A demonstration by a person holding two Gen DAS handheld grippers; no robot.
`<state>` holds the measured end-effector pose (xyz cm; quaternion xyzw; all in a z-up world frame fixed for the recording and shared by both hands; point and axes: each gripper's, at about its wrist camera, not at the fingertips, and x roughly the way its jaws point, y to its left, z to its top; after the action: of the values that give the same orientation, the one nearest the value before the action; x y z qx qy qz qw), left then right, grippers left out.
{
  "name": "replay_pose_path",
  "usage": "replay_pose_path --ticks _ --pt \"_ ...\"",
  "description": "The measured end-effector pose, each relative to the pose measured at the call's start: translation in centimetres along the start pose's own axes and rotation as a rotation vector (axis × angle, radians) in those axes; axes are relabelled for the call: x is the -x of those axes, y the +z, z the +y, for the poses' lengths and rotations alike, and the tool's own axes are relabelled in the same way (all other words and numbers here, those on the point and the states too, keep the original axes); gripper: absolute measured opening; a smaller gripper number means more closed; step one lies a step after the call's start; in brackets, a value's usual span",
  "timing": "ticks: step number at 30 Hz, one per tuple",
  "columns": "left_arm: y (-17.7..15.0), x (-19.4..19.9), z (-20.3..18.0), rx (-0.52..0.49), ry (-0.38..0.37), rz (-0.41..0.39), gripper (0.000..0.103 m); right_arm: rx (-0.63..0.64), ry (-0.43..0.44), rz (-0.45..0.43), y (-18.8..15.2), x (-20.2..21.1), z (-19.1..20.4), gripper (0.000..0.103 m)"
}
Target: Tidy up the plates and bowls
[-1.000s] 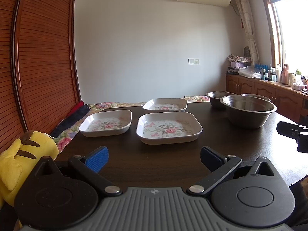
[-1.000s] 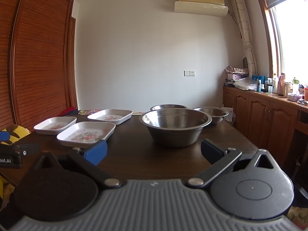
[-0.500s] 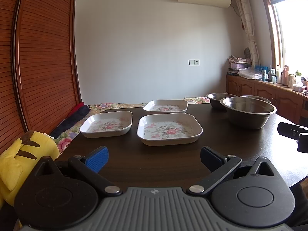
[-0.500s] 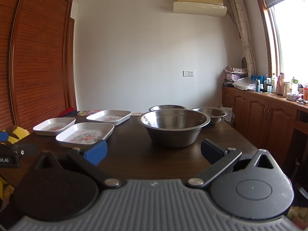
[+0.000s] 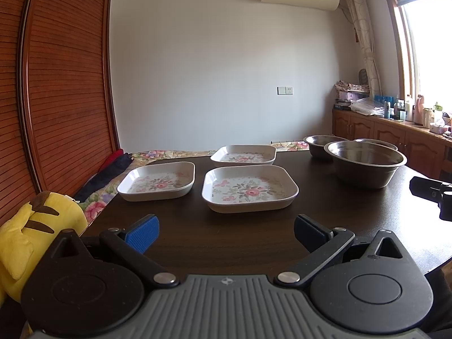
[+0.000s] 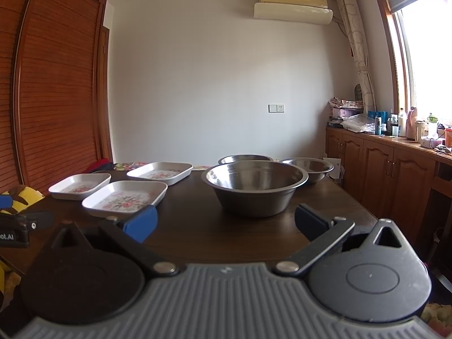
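Note:
Three white square plates with flower prints lie on the dark table (image 5: 197,240): a near plate (image 5: 250,188), a left plate (image 5: 158,180) and a far plate (image 5: 244,155). To their right stand three steel bowls, with the large bowl (image 5: 365,162) nearest and two smaller bowls (image 5: 322,144) behind it. My left gripper (image 5: 226,233) is open and empty, just short of the near plate. My right gripper (image 6: 226,223) is open and empty in front of the large bowl (image 6: 255,185), with the near plate (image 6: 125,197) to its left.
A yellow plush toy (image 5: 25,226) and a floral cloth (image 5: 99,200) lie off the table's left edge. A slatted wooden wardrobe (image 5: 56,84) fills the left side. Wooden cabinets (image 6: 395,175) with bottles run along the right wall under the window.
Both views have tilted down and drawn slightly closer to the table. Plates and bowls have not moved, and both grippers stay open.

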<state>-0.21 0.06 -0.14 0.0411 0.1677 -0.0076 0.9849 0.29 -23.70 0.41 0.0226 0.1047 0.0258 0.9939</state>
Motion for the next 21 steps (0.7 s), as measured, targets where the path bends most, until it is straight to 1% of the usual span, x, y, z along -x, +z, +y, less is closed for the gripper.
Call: replay_pose_path --ticks 21 --pt "-0.03 -0.04 0.07 -0.001 0.000 0.001 0.103 -0.007 0.000 0.003 -0.08 0.08 0.01 0.103"
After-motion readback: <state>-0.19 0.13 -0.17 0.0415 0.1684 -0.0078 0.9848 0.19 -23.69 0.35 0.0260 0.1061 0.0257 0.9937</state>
